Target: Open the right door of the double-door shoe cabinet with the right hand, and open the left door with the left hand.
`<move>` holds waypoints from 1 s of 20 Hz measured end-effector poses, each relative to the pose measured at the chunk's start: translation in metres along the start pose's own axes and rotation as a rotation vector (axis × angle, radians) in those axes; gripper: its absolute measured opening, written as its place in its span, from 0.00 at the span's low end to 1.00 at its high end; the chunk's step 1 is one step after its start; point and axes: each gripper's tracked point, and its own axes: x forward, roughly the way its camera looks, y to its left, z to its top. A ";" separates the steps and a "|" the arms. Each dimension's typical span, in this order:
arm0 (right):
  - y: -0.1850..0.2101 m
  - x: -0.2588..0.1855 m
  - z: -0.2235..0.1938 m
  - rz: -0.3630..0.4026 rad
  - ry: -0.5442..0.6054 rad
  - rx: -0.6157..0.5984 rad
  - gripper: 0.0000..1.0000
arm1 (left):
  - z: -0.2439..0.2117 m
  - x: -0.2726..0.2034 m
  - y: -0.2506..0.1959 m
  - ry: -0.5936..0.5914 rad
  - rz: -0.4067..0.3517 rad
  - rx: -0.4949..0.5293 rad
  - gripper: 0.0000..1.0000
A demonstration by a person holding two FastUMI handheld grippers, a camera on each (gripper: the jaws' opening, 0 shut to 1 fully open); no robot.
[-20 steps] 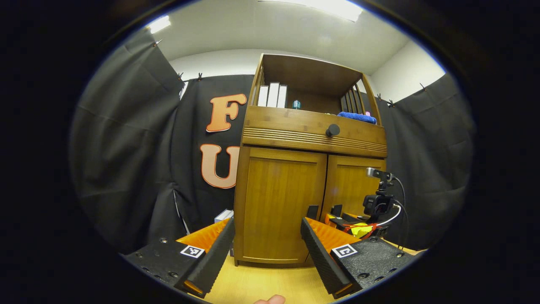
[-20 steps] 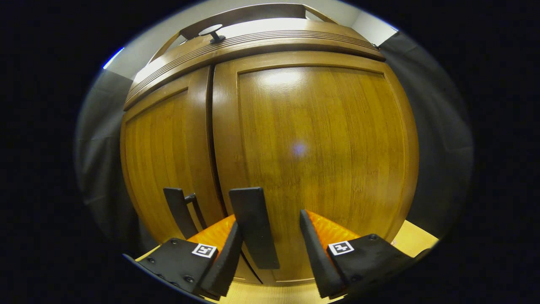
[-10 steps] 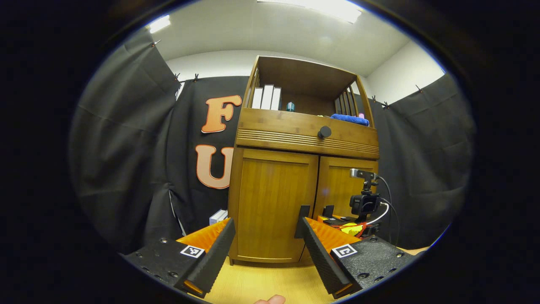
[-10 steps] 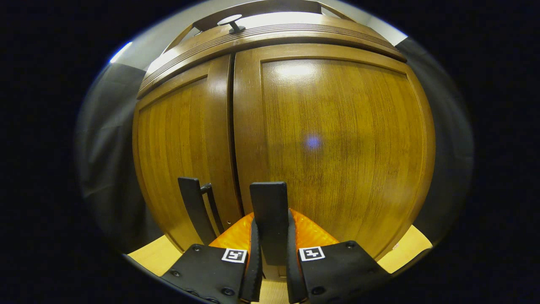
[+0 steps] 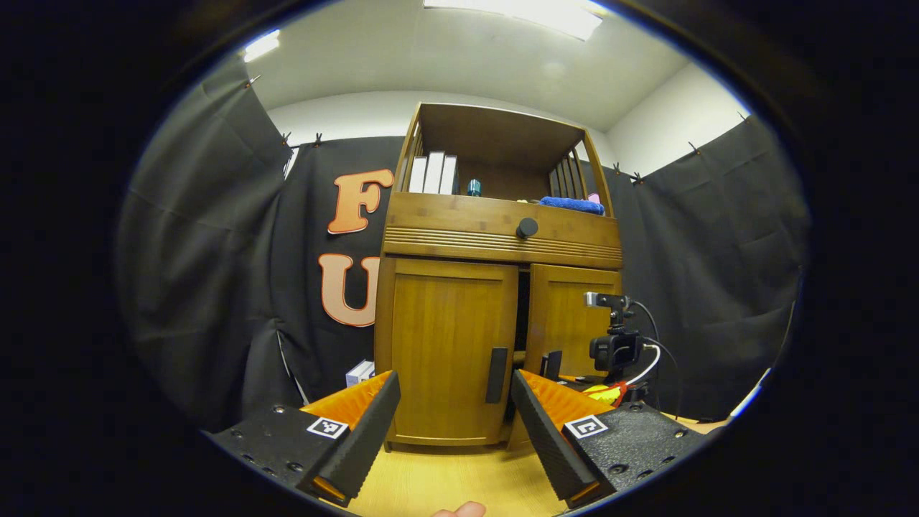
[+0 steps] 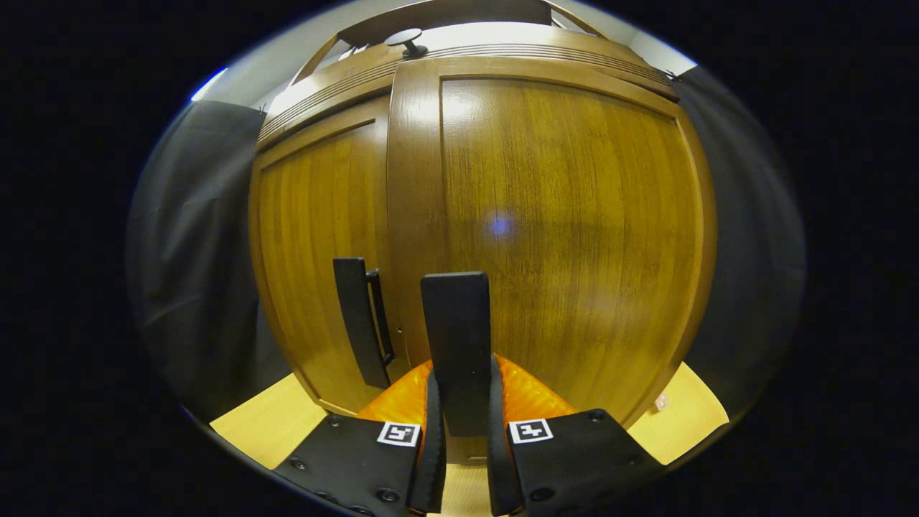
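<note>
2 doors fronted the shoe cabinet (image 5: pixel 495 237): the right door (image 6: pixel 560 215) stood slightly ajar because the right tongs (image 6: pixel 461 459) clamped its handle (image 6: pixel 456 345). Facing the shut left door (image 5: pixel 449 345), the left tongs (image 5: pixel 454 431) waited, spread wide.

Black cloth (image 5: pixel 208 273) hangs all around me, clipped up at the top. Above it the wall (image 5: pixel 344 118) is white, and so is the ceiling (image 5: pixel 445 57). A long bright light (image 5: pixel 524 11) shines at 12 o'clock, and a smaller light (image 5: pixel 260 44) at 10 o'clock. The floor (image 5: pixel 438 481) at 6 o'clock is pale yellow wood.
</note>
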 end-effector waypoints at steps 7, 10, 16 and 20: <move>-0.018 -0.058 -0.017 -0.030 -0.018 0.045 0.32 | -0.005 -0.005 0.005 0.008 0.012 -0.003 0.94; -0.025 -0.072 -0.025 -0.035 -0.020 0.062 0.31 | -0.007 -0.004 0.003 0.010 0.007 -0.008 0.94; -0.053 -0.104 -0.035 -0.106 -0.001 0.060 0.31 | -0.011 0.001 -0.005 0.018 -0.019 -0.009 0.94; -0.067 -0.118 -0.039 -0.128 -0.015 0.084 0.31 | -0.016 0.004 -0.014 0.029 -0.043 -0.012 0.94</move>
